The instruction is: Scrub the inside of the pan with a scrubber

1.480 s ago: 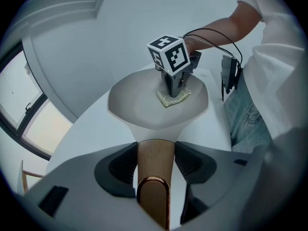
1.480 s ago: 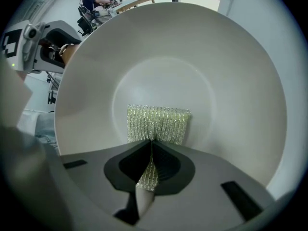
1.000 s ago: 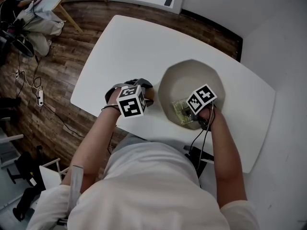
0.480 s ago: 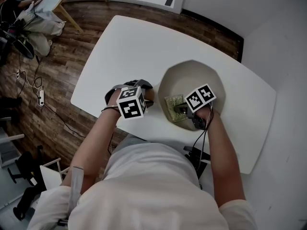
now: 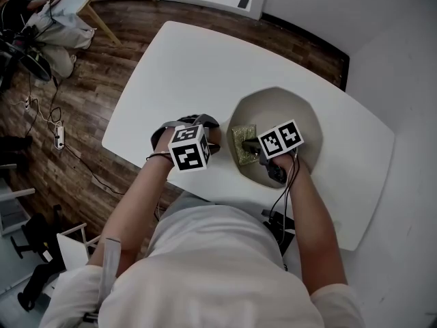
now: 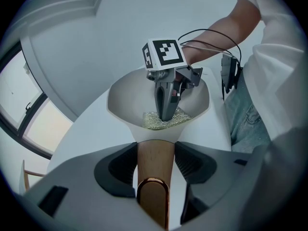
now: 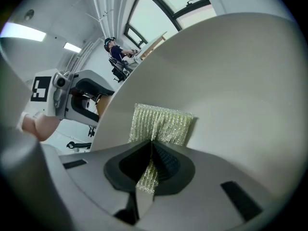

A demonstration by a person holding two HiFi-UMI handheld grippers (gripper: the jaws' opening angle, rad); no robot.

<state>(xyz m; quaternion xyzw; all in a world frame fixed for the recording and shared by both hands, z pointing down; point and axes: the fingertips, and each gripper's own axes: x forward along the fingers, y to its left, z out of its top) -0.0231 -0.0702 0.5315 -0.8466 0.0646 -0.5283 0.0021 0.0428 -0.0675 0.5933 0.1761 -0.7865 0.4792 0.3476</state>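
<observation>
Below, a white table (image 5: pixel 171 74) stands on a dark plank floor (image 5: pixel 75 94). The left gripper (image 6: pixel 154 170) clamps the wooden handle (image 6: pixel 153 150) of the pan (image 5: pixel 290 104). The right gripper (image 7: pixel 150 155) pinches the scrubber (image 7: pixel 161 124) against its inner wall.

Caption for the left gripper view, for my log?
Left gripper clamps the wooden handle of the pan while the right gripper presses the scrubber against its inside.

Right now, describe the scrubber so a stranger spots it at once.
On the white table sits a pale pan. Inside it, the right gripper pinches the scrubber. It is a flat pad, the only glittery yellow-green mesh there.
</observation>
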